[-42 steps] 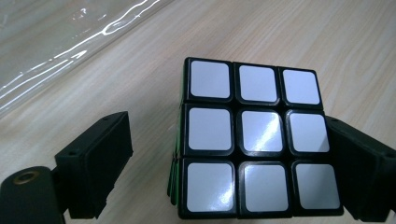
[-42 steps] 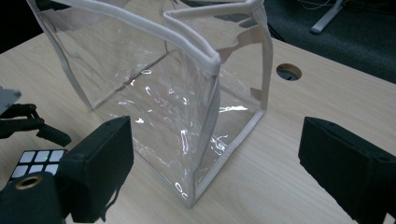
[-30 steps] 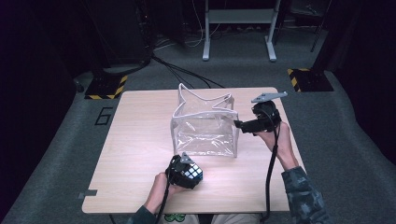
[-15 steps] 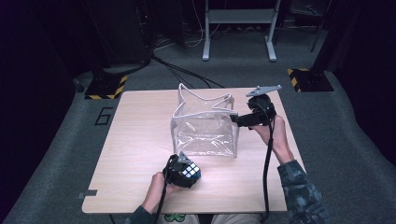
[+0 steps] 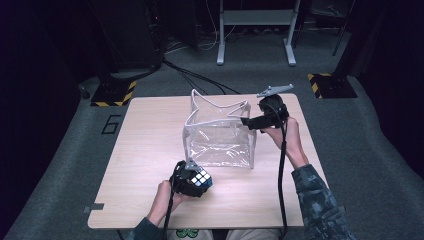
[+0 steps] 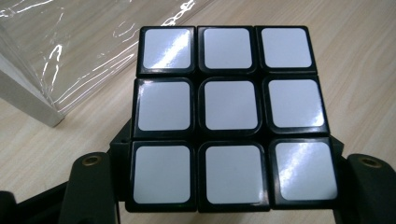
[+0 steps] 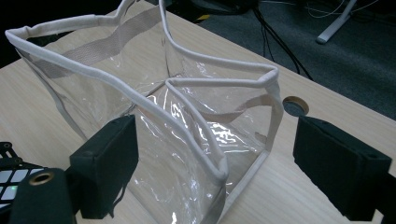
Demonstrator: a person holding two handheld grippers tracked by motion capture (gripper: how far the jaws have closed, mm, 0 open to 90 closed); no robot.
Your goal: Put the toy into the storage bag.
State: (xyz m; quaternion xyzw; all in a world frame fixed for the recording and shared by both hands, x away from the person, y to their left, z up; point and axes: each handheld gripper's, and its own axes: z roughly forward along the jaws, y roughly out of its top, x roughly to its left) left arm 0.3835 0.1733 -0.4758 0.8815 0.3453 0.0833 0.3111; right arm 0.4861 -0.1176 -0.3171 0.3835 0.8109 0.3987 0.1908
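Note:
A Rubik's cube (image 5: 200, 178) with its white face (image 6: 229, 116) toward the camera is clamped between the jaws of my left gripper (image 5: 191, 183), just above the table's near edge. A clear plastic bag (image 5: 220, 136) with white trim stands open at mid-table, just beyond the cube. My right gripper (image 5: 248, 121) is at the bag's right top corner. In the right gripper view this gripper (image 7: 219, 168) is open, with the bag's corner rim (image 7: 219, 170) between its black jaws, untouched by either.
The wooden table (image 5: 145, 135) has bare room left of the bag and along the right edge. A round hole (image 7: 295, 106) in the tabletop lies just past the bag. Cables and a metal stand (image 5: 255, 30) are on the floor beyond.
My right gripper has moved left and slightly away from me, up to the bag's corner. The left gripper with the cube has crept slightly toward the bag.

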